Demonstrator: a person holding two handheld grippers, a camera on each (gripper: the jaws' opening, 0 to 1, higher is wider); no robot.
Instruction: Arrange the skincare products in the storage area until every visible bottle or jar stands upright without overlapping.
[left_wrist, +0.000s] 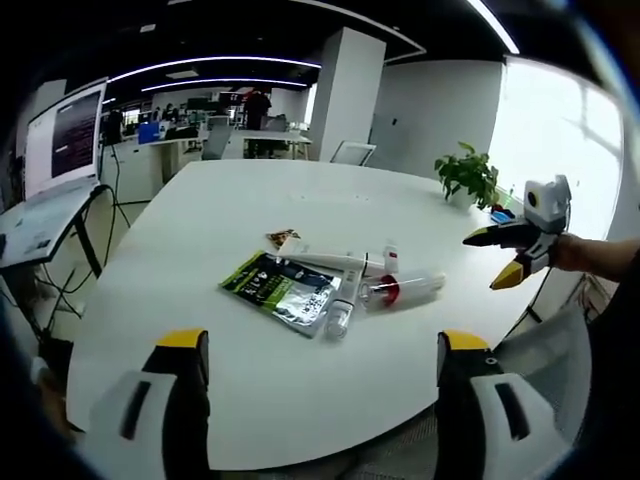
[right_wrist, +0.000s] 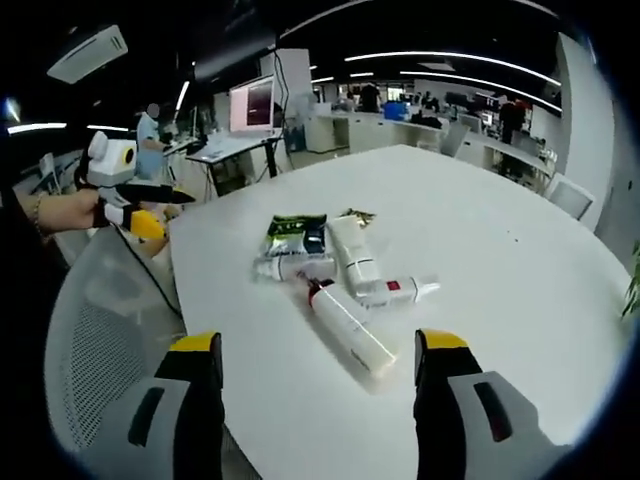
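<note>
Starting with the nearest item makes sense: the long white bottle (right_wrist: 350, 328) with a red collar lies on its side on the white table (right_wrist: 500, 250), closest to the right tool (right_wrist: 320, 400), whose jaws stand wide apart and empty. I would close on the body near its middle, then swing it upright on bare table away from the heap. The left tool (left_wrist: 320, 400) is likewise spread and empty, well back from the pile. All products lie flat and bunched at the table's middle: a white tube (right_wrist: 352, 255), a small bottle (right_wrist: 295, 267) and a red-banded pump bottle (right_wrist: 395, 291) beside a foil pouch (right_wrist: 295, 235). From the left gripper view a small clear bottle (left_wrist: 340, 318) shows against the foil pouch (left_wrist: 280, 285), and a potted plant (left_wrist: 468, 175) at the far edge.
</note>
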